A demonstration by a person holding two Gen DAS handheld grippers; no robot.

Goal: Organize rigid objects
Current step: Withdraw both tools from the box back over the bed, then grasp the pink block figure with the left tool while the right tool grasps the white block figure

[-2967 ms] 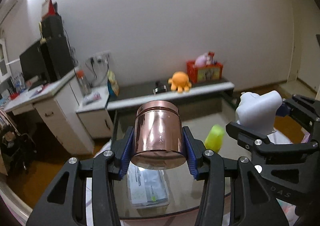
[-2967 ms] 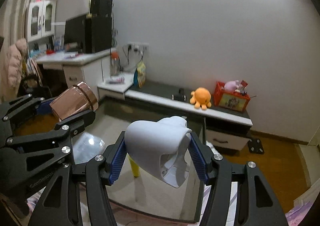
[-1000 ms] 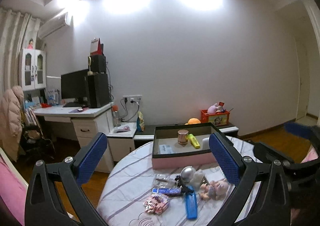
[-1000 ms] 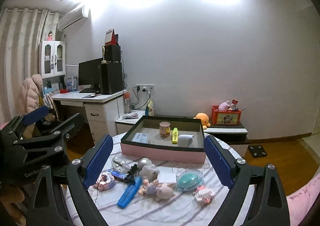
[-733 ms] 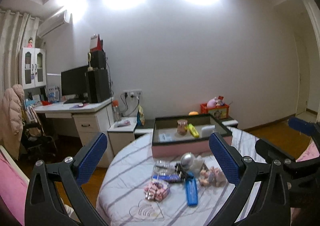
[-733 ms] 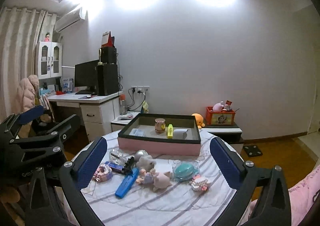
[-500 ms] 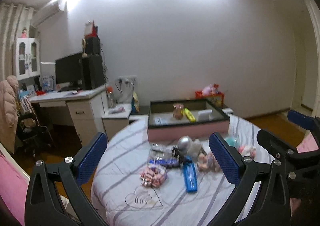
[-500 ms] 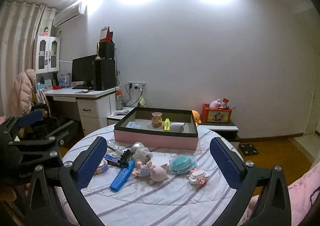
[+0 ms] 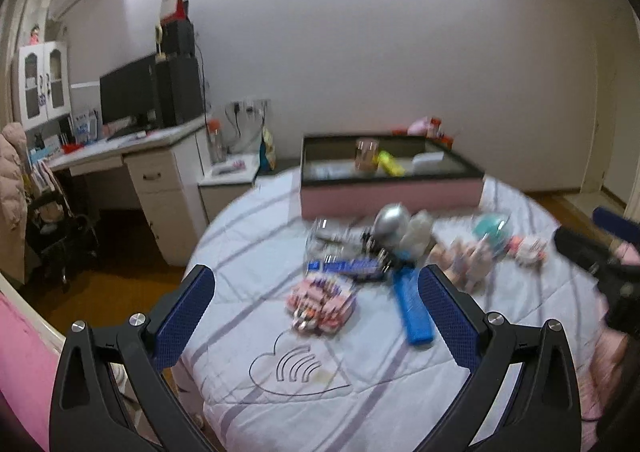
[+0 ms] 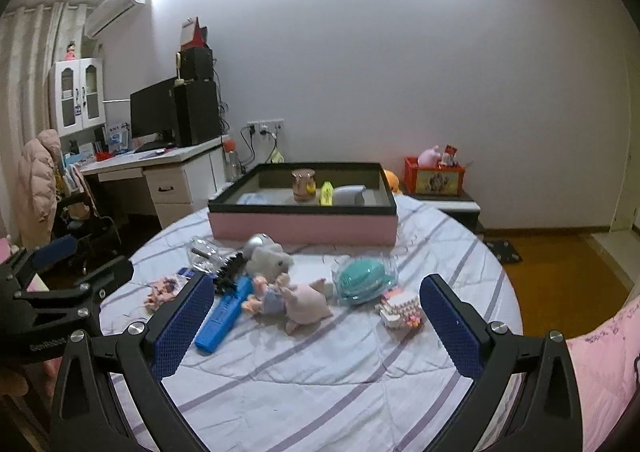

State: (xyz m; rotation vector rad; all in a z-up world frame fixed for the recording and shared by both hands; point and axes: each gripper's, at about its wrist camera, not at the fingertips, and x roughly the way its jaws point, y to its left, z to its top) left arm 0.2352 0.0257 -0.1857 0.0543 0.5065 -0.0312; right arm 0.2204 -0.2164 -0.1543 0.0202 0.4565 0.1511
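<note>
Just ahead of our left tongs [image 9: 316, 316], both pairs gaping empty, the blue bar [image 9: 412, 306] lies lengthwise, nearer than to our right tongs [image 10: 312, 326].

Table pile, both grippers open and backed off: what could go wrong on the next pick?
1. The blue comb lies against the plush toys; the jaws may snag soft items instead of rigid ones.
2. The teal case is rounded and could slip.
3. The left wrist view is motion-blurred, so aiming may be off.

Ceiling glare overhead; left wrist view motion-blurred.
</note>
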